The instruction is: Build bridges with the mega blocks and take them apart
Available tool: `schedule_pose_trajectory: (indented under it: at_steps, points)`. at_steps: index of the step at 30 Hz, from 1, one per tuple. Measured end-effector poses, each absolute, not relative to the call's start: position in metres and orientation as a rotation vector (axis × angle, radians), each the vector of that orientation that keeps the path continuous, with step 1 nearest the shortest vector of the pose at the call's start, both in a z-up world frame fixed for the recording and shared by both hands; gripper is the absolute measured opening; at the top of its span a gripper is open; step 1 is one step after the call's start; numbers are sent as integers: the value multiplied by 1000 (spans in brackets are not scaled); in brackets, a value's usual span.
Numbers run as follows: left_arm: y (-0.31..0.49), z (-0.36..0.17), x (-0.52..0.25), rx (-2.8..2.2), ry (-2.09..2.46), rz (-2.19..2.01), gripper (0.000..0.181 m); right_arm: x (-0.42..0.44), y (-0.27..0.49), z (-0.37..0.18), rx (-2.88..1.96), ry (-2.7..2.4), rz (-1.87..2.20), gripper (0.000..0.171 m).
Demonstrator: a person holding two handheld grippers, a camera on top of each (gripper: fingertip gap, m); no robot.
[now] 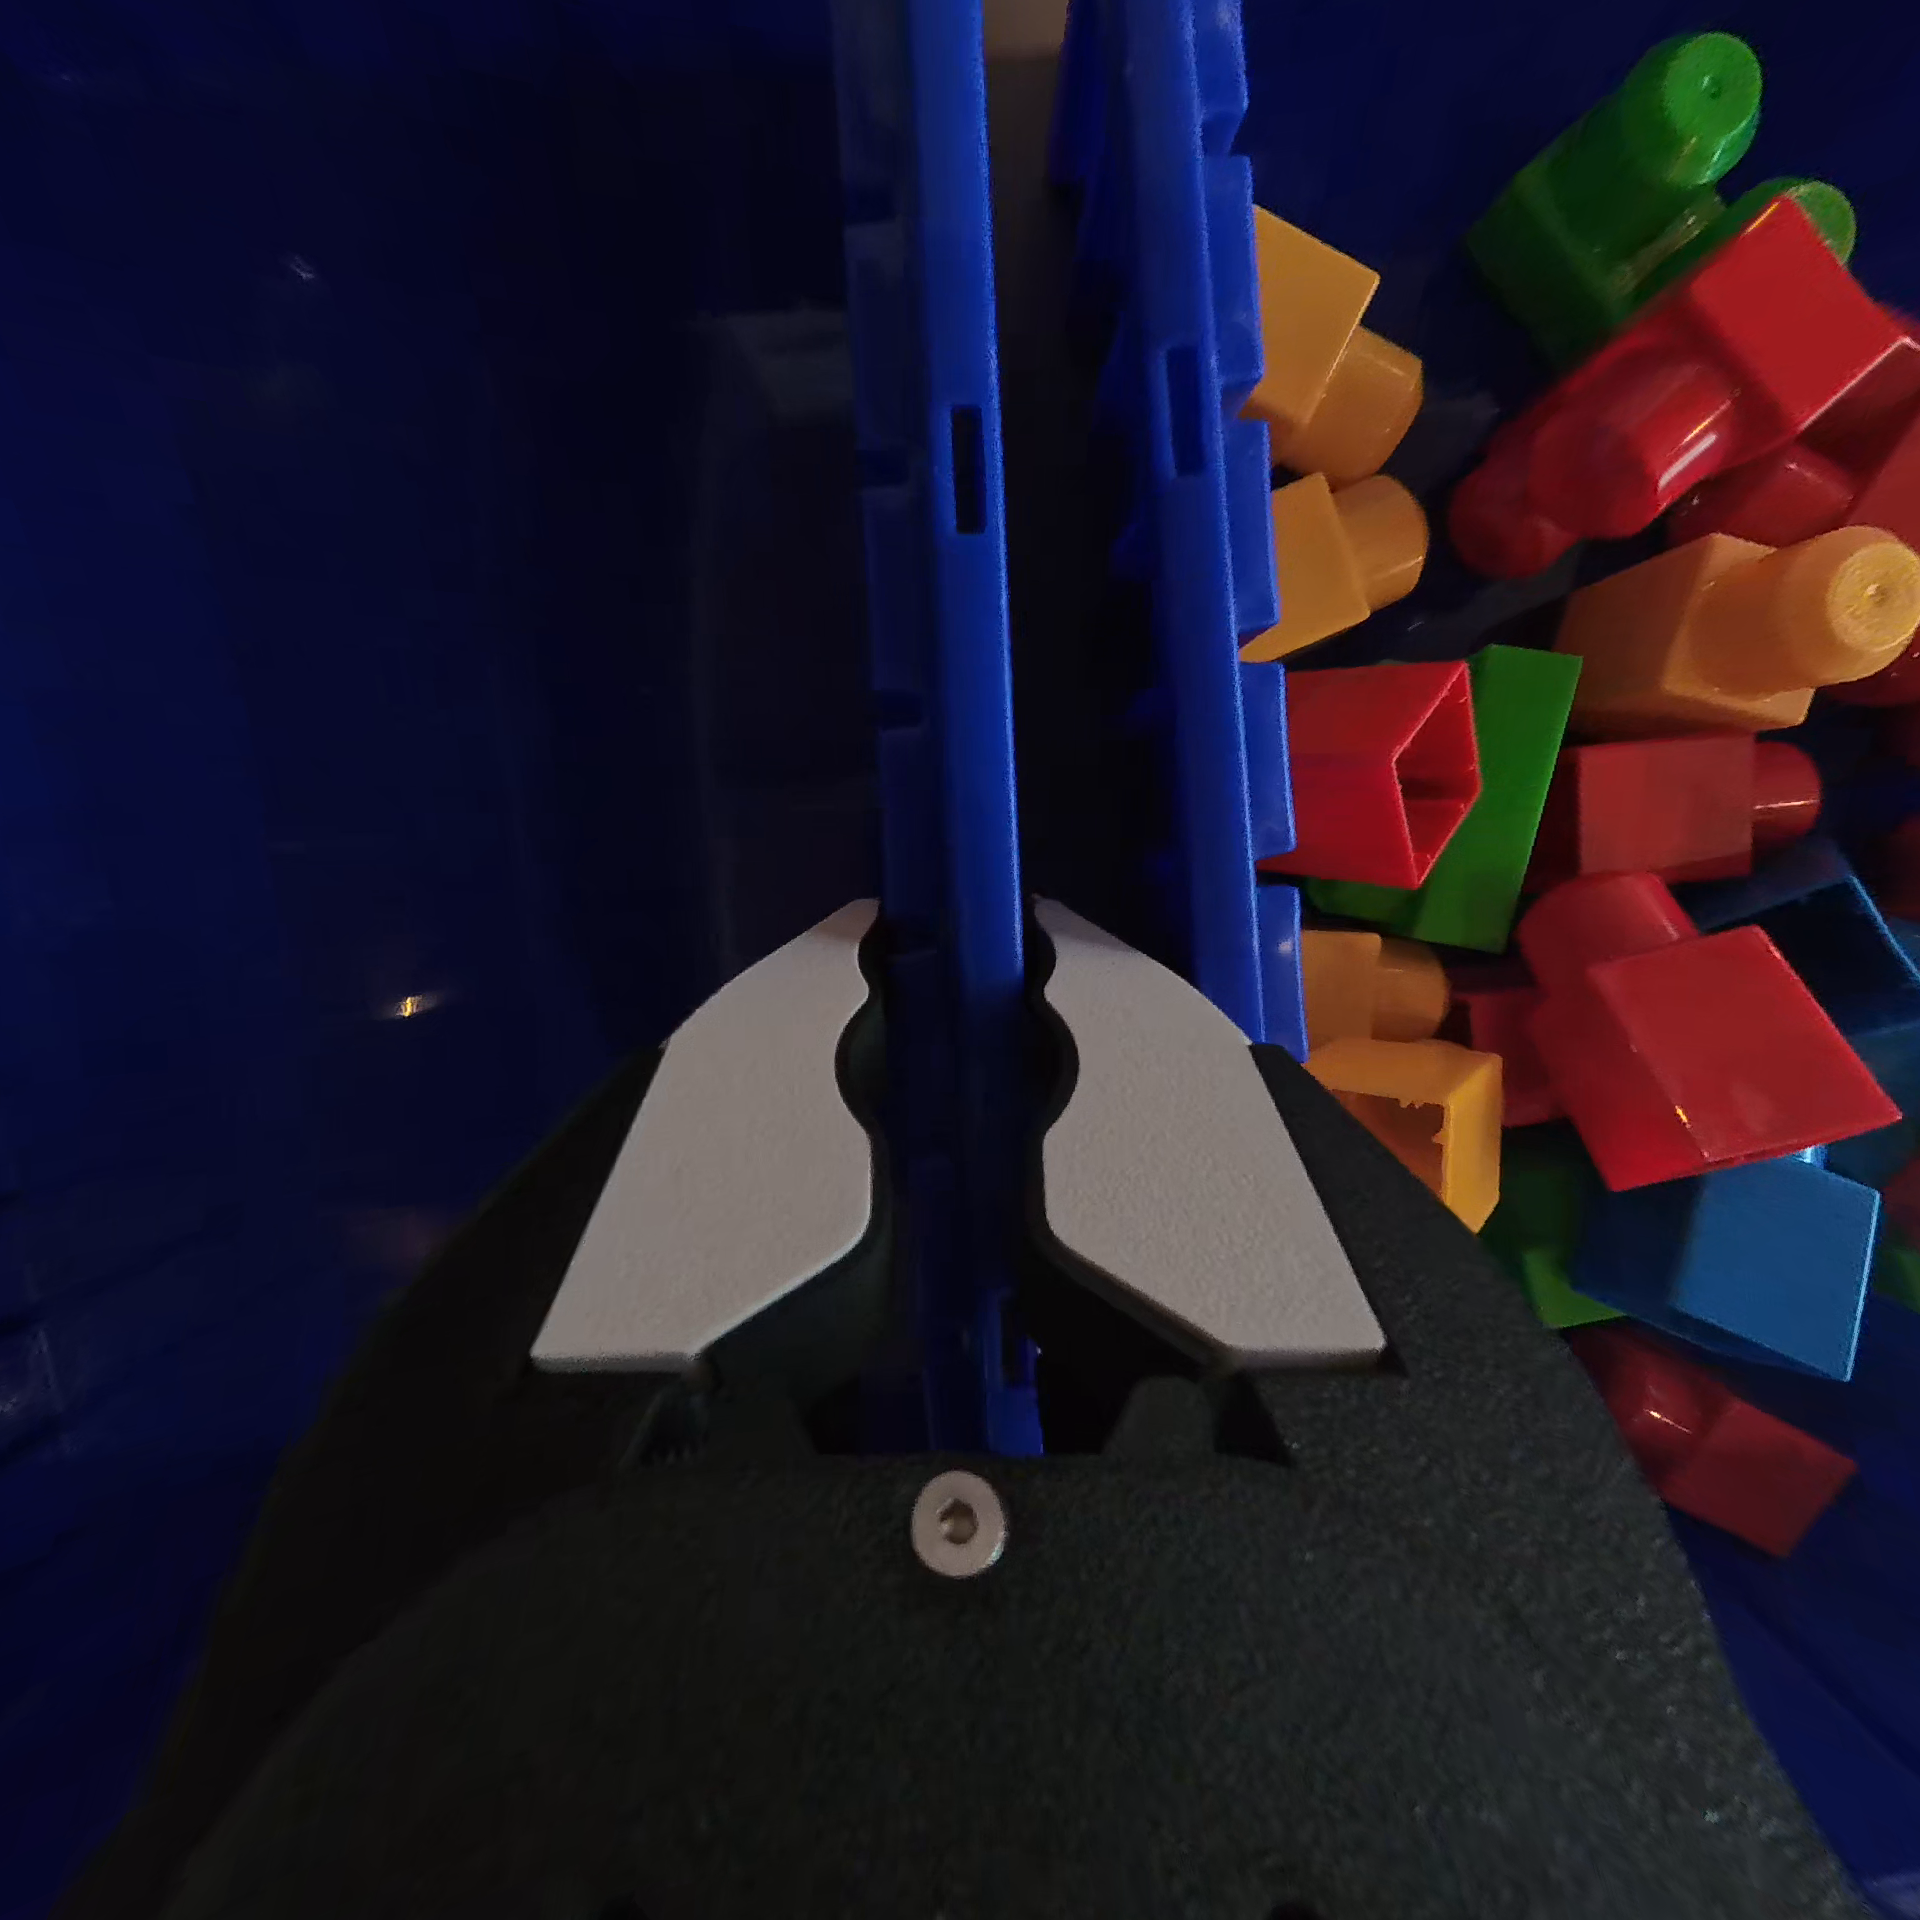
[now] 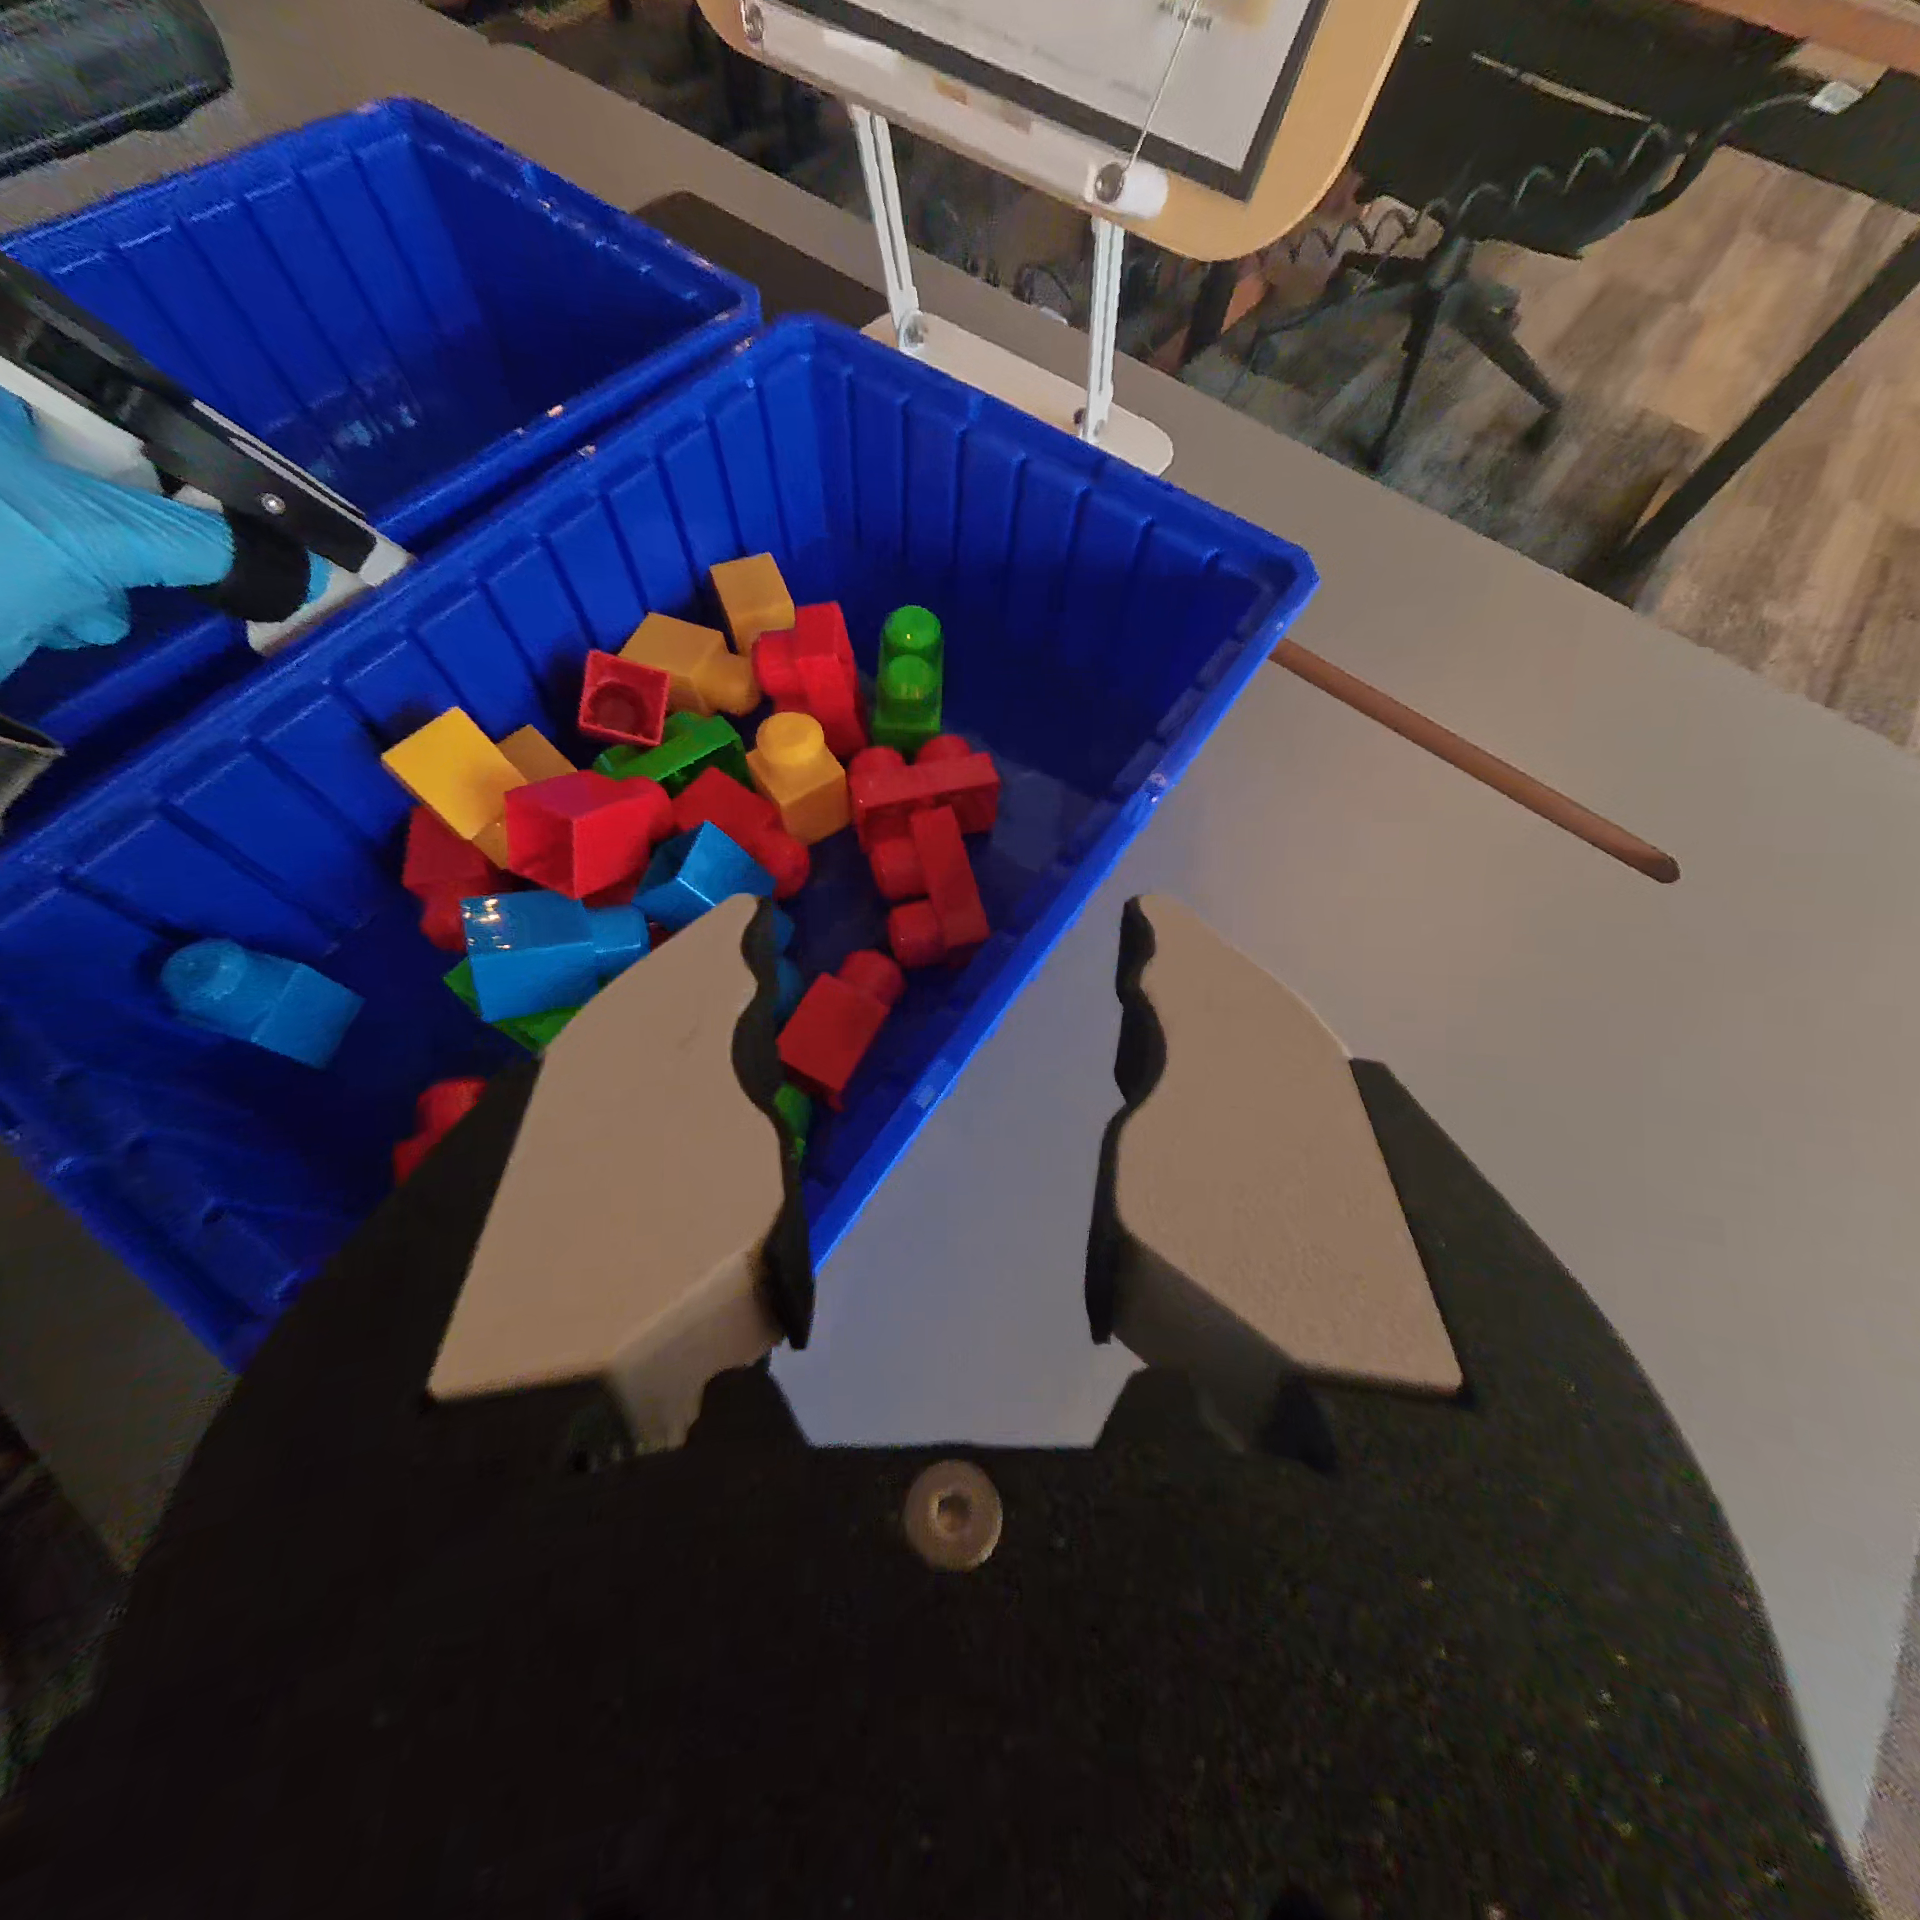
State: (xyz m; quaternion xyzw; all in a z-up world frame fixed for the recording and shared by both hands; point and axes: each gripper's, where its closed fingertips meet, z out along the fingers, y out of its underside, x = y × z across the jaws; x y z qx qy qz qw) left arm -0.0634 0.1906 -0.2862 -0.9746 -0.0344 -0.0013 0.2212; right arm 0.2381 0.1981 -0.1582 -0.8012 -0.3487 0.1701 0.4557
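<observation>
The left gripper [image 1: 956,1023] pinches the empty bin's rim [image 1: 951,520]; the right gripper [image 2: 940,1023] hovers spread over the blocks [image 2: 717,810] in the neighbouring bin [image 2: 1039,520]. No building has begun; next, probably, pick a block.

Two blue bins [image 2: 1039,499] side by side. Two grippers: left [image 1: 956,1039], right [image 2: 935,1122]. One stand [image 2: 997,343]. One brown rod [image 2: 1475,764]. Blocks [image 2: 582,826]: over twenty, exact count indeterminable.
</observation>
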Motion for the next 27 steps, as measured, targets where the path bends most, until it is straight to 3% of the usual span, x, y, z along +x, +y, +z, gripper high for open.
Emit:
schedule_pose_trajectory:
  at_steps: [14, 27]
  points:
    - [183, -265, -60, -2584, -42, -198, 24, 240, 198, -150, -1907, -775, 465, 67]
    - [162, -217, -23, -2496, 102, -385, 28, 220, 214, -211, -2271, -734, 682, 60]
